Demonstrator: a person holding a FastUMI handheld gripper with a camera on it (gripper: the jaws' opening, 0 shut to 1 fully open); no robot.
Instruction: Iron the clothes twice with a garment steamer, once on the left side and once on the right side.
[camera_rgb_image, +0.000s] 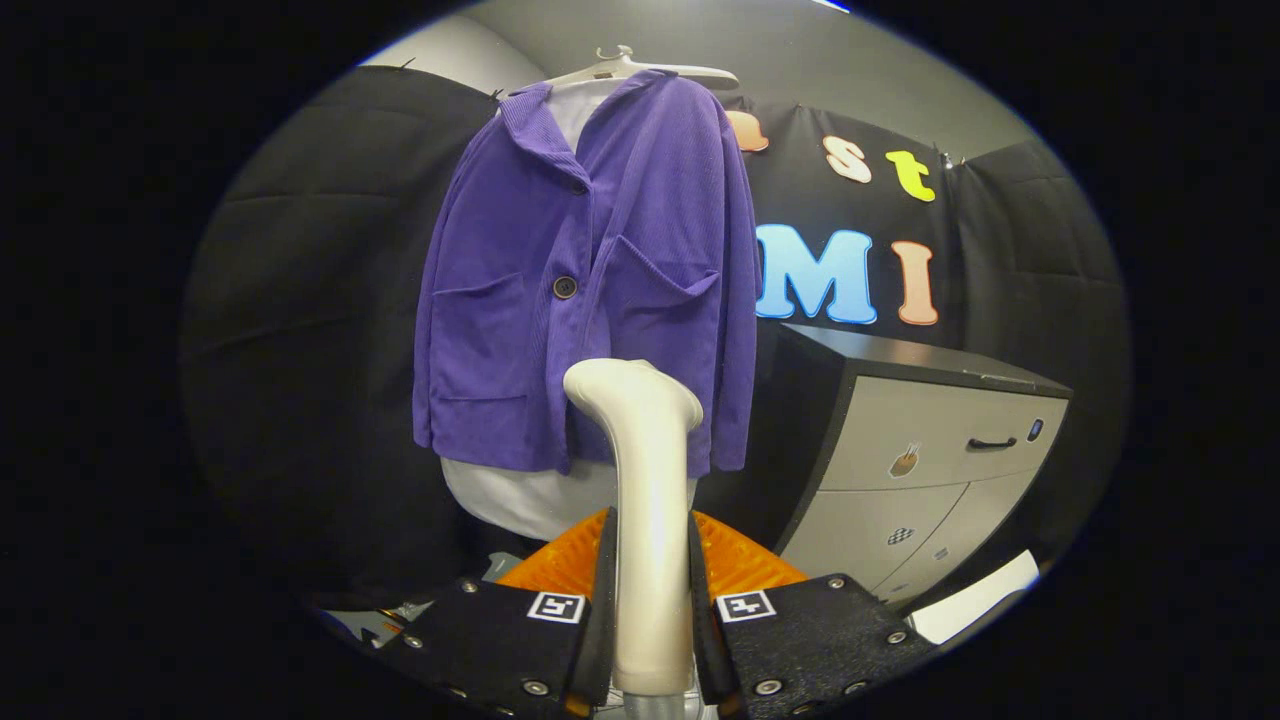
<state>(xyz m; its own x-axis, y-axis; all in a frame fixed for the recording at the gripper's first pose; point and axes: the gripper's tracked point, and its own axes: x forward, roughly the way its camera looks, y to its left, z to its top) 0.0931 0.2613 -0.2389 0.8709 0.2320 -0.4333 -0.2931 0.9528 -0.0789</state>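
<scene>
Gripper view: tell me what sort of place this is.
Probably a staged booth for a clothes-steaming task: black cloth wall, a purple jacket on a hanger, a drawer cabinet. The gripper jaws clamp a garment steamer.

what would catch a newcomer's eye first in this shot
The purple jacket on a white hanger stands out against the black booth wall, straight beyond the fingers. Next comes the cream garment steamer, upright, with the gripper shut on its handle. A grey cabinet sits right of the jacket.
</scene>
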